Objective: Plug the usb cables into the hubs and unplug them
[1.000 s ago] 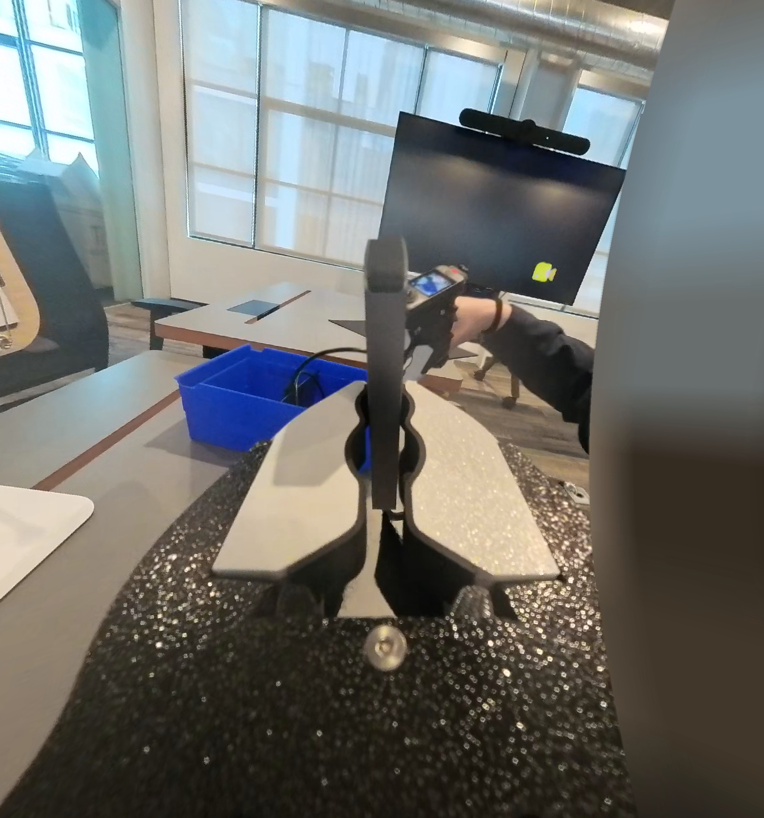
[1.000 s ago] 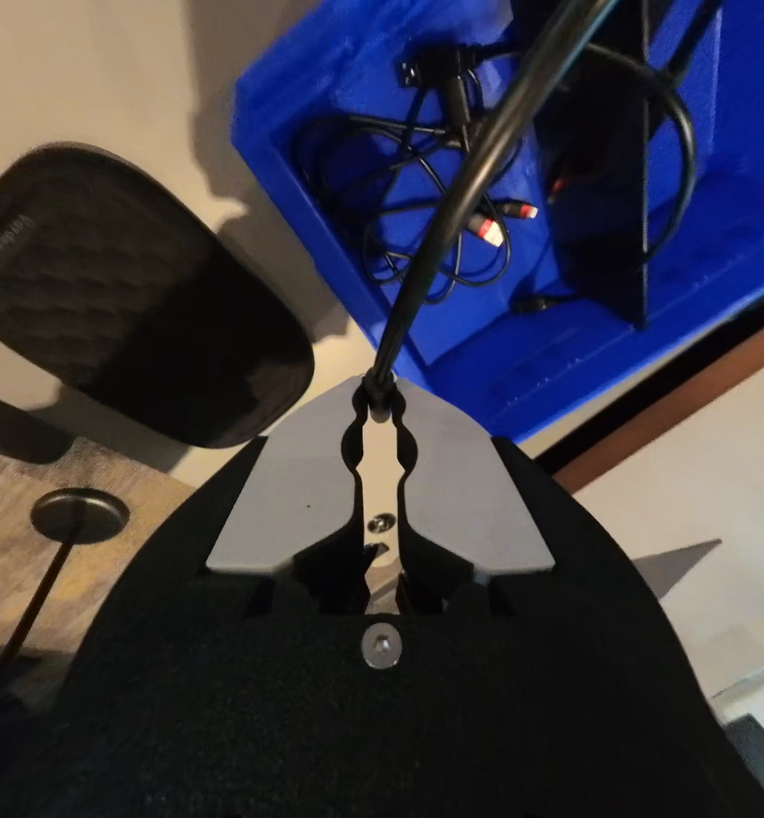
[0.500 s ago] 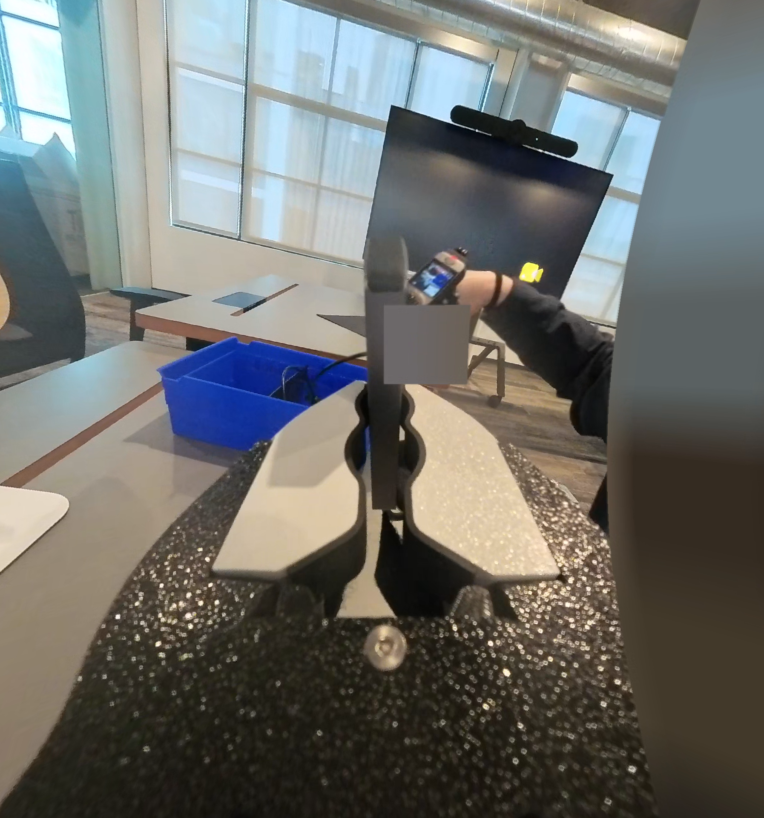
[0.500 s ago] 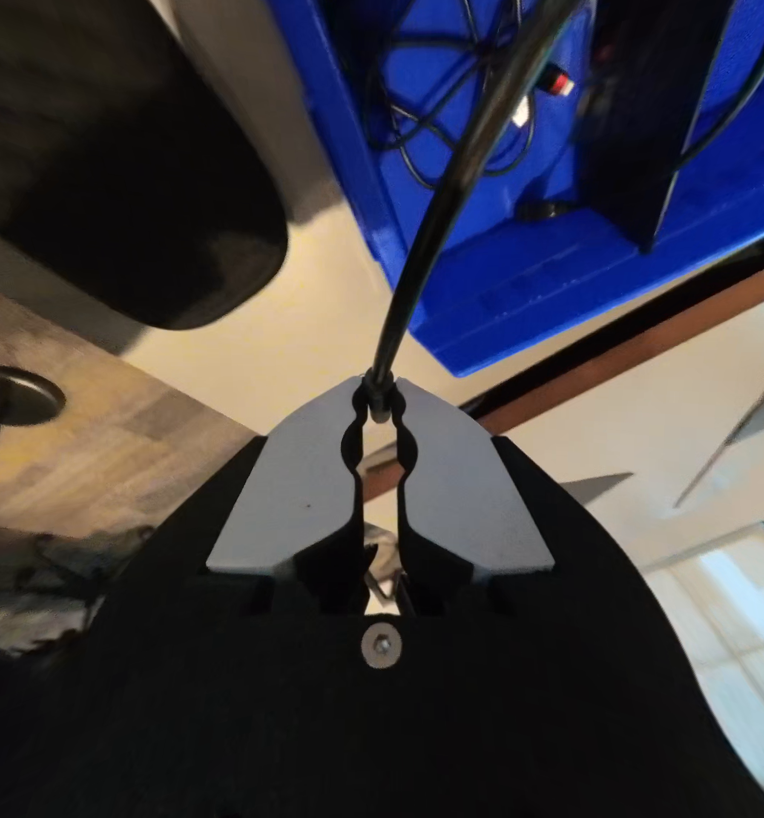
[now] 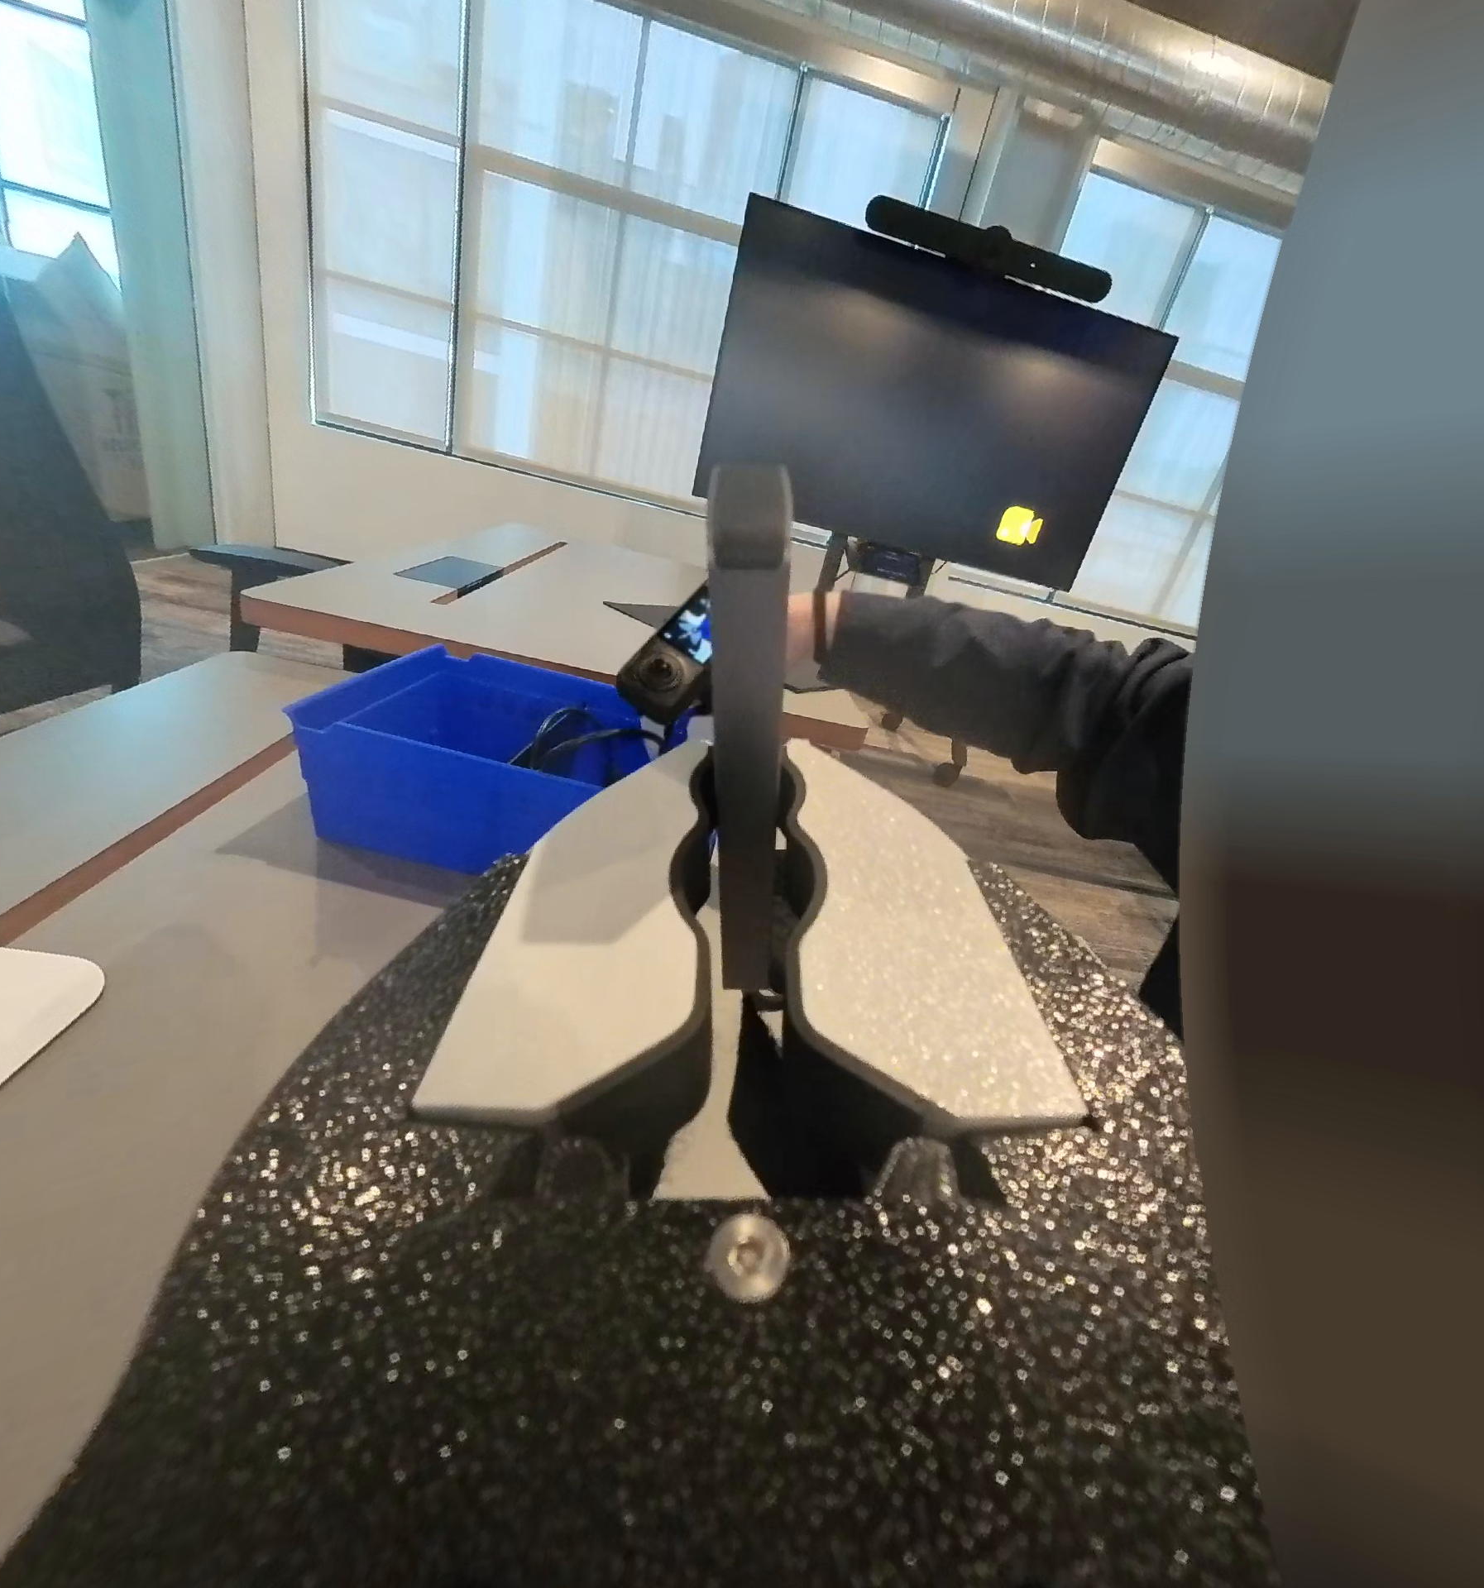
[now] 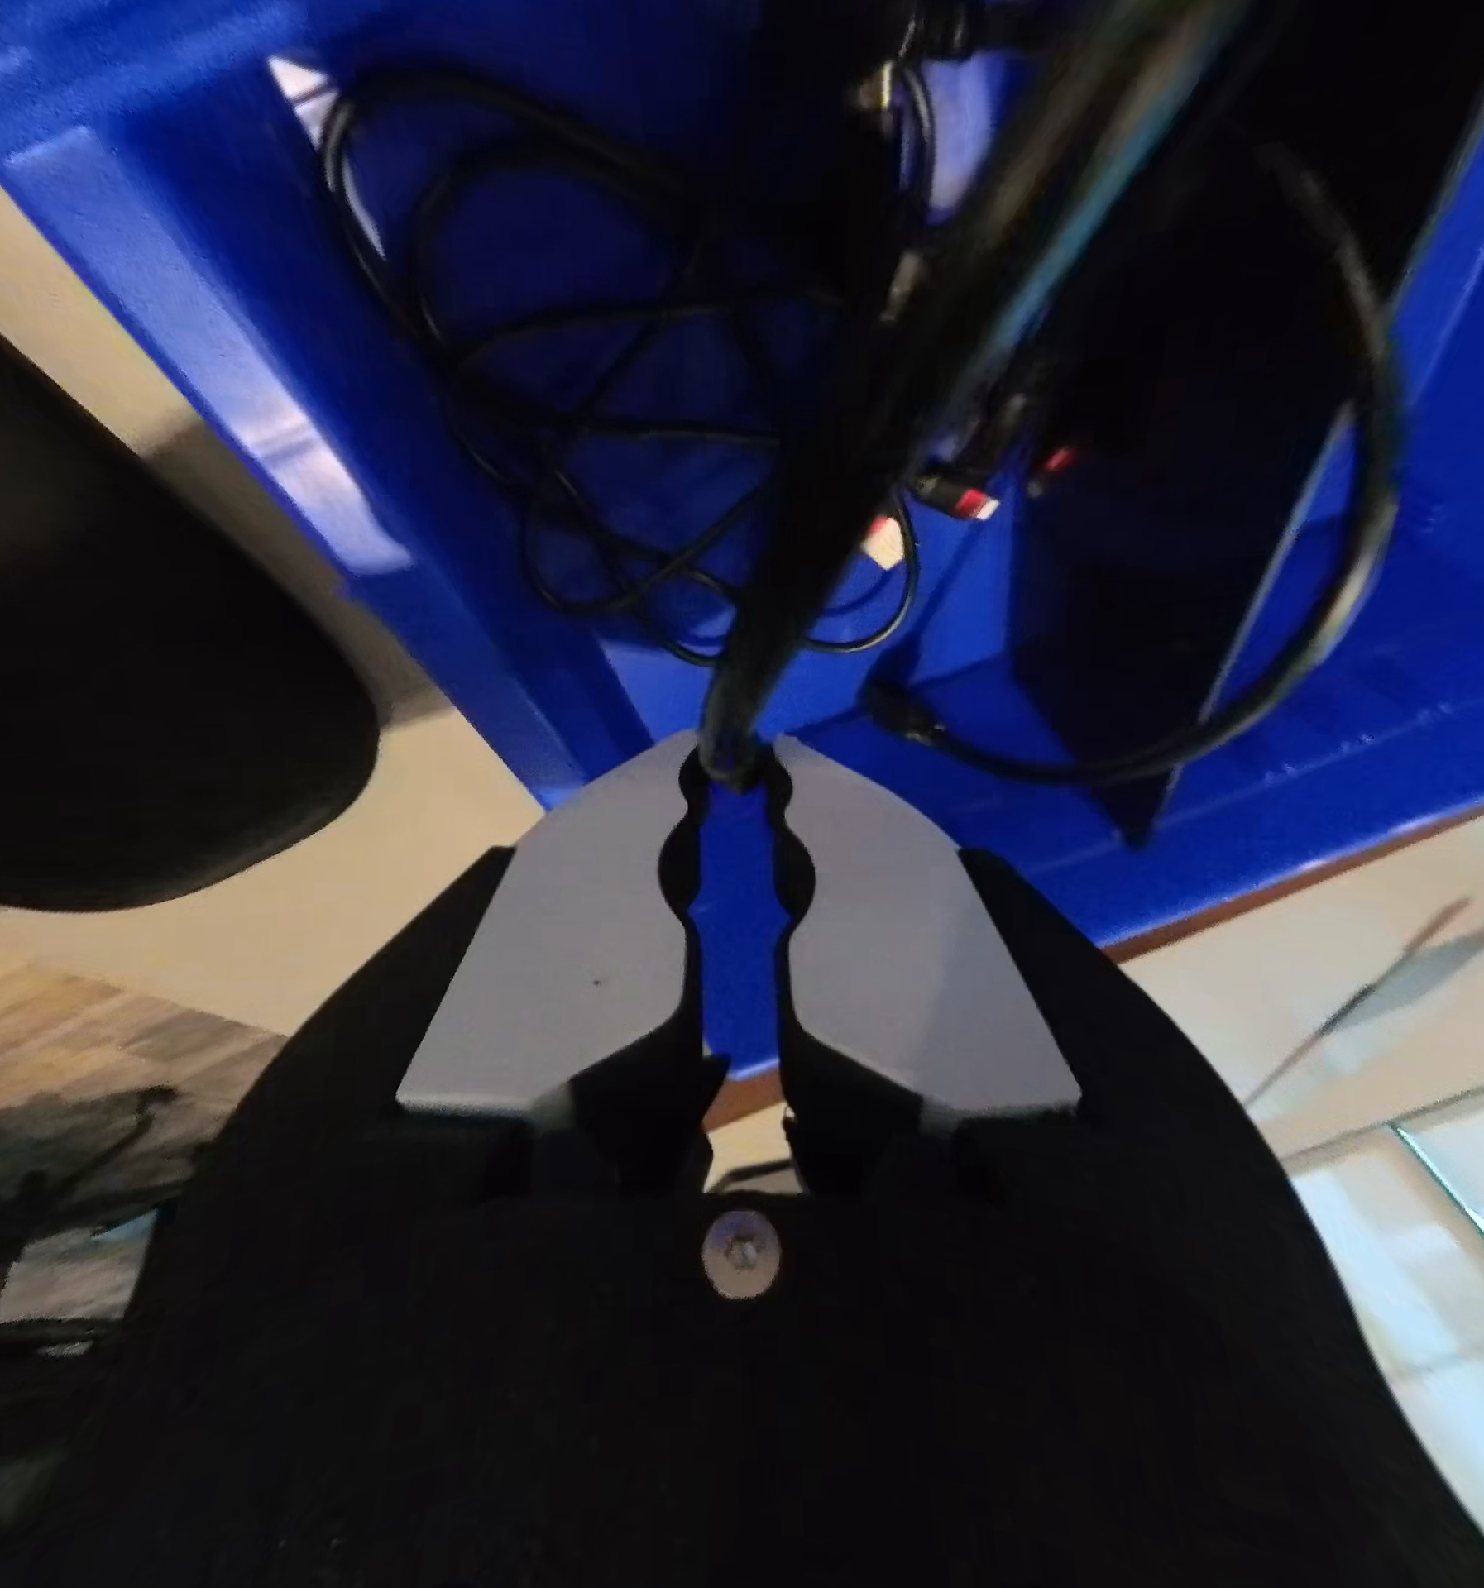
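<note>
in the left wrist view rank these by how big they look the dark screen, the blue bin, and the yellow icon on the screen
1. dark screen, largest, though it stands farther off.
2. blue bin, somewhat smaller as seen, partly hidden by the tongs.
3. yellow icon, by far smallest.

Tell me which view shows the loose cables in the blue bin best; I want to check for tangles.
The right wrist view: it looks down into the blue bin, showing the thin black cables looped over each other, though blurred. The left wrist view shows the bin side-on, with only a bit of cable above its wall.
</note>
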Demonstrator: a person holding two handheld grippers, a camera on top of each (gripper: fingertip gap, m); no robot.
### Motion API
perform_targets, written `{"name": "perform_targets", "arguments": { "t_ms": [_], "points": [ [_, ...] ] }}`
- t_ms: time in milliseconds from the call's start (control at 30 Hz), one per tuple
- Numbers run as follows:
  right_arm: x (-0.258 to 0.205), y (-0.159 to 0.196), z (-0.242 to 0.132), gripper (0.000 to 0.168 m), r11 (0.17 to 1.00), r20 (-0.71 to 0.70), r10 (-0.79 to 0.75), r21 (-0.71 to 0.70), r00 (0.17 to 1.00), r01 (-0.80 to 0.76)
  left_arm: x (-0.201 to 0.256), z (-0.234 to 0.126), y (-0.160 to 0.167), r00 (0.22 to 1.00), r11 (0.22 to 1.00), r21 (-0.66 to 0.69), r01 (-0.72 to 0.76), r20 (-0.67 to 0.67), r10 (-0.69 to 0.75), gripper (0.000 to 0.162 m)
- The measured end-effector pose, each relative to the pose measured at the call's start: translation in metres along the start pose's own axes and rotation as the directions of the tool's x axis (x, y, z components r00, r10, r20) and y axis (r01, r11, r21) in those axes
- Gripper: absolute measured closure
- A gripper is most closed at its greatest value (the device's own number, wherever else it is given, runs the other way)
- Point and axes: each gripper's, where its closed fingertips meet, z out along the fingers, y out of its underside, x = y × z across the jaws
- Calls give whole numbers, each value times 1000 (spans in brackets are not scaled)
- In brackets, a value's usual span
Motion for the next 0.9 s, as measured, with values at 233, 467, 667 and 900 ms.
{"name": "perform_targets", "arguments": {
  "t_ms": [233,467,667,900],
  "points": [
    [10,13,9,113,1000,-69,10,23,998,-9,-3,0,2,1000,1000,-3,11,1,-11,150],
    [37,31,-22,94,997,-248,60,56,967,-48,-7,0,5,1000,1000,-7,21,8,-21,150],
    [78,39,-50,93,995,-491,17,90,871,31,-9,1,8,1000,999,-19,27,9,-27,150],
    [86,51,-43,99,996,-473,38,94,880,7,-10,-1,9,999,999,-19,30,11,-30,150]
  ]
}}
